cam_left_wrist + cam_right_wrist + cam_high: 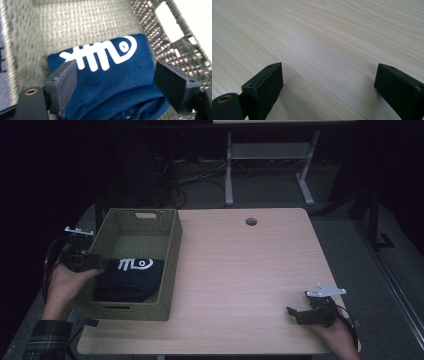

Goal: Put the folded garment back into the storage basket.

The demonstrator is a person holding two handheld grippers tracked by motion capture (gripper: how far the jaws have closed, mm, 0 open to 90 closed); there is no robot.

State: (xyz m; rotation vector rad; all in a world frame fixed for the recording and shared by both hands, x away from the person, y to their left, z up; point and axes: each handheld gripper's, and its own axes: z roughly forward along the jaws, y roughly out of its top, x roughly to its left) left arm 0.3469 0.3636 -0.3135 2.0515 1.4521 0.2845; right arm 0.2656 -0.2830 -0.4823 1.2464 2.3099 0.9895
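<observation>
A folded dark blue cloth (131, 277) with a white fish-bone print lies in the near end of a woven olive basket (170, 265). My left gripper (102, 264) hovers at the basket's left rim over the cloth's edge, held by a hand in a plaid sleeve. In the left gripper view the cloth (112, 82) lies below and between the wide-spread jaws of my left gripper (117, 80), whose pads stand apart from it. My right gripper (296, 316) rests low over the table's near right corner. Its jaws stand open in the right gripper view, with my right gripper (329, 85) over bare wood.
The basket's far half (135, 232) holds nothing, and its handle cut-out (172, 20) shows at the wall. The light wood table (240, 270) has a round cable hole (251, 222) near its far edge. A white desk frame (270, 155) and cables lie on the floor beyond.
</observation>
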